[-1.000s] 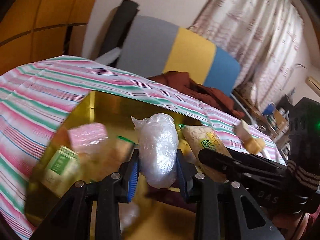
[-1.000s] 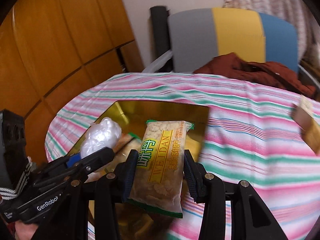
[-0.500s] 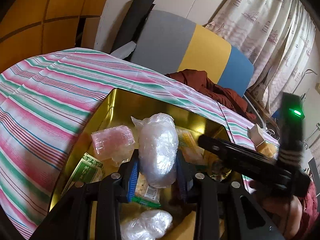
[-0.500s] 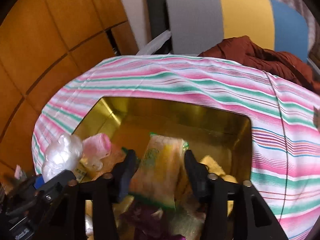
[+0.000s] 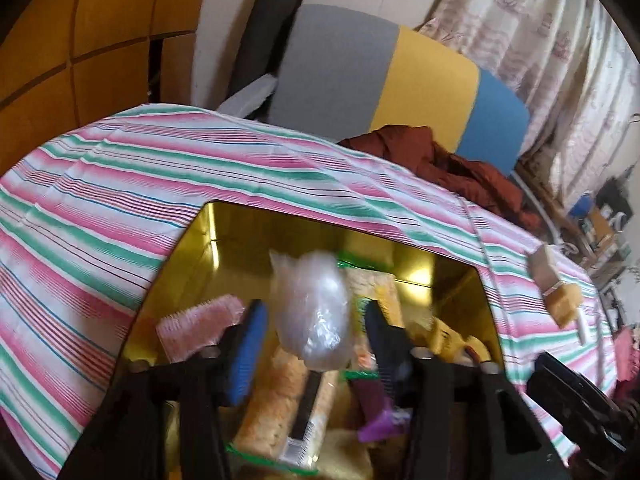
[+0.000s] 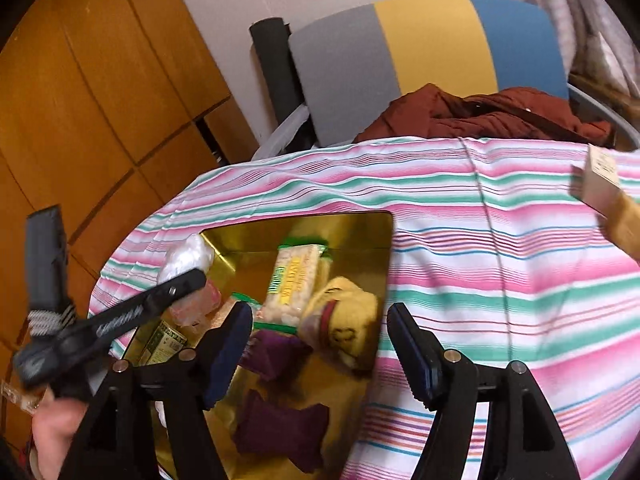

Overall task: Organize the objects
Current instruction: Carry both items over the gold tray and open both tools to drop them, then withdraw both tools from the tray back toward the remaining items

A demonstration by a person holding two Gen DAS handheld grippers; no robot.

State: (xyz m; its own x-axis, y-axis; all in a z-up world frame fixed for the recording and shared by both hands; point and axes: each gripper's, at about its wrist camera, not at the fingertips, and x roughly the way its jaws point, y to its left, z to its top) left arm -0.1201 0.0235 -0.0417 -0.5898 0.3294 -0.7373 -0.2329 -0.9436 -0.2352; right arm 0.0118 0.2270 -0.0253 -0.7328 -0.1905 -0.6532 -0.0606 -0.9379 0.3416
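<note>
A gold tin box (image 5: 224,232) sits on the striped tablecloth and holds several snack packs. My left gripper (image 5: 312,340) is open over the box, and the clear plastic bag (image 5: 312,312) is blurred between its spread fingers, not pinched. My right gripper (image 6: 320,344) is open and empty above the box's right side. The green-edged Weidan snack pack (image 6: 292,280) lies inside the gold box (image 6: 360,232), next to a yellow pack (image 6: 344,324) and purple packs (image 6: 280,428). The clear bag (image 6: 184,256) and the left gripper show at the left in the right wrist view.
A pink pack (image 5: 196,328) lies at the box's left side. A small tan box and a yellow pack (image 5: 556,288) lie on the tablecloth (image 5: 120,200) to the right. A chair (image 5: 360,80) with brown clothing stands behind the table.
Both grippers opened. The right one dropped the Weidan snack pack into the box and pulled back. The left fingers spread away from the clear bag.
</note>
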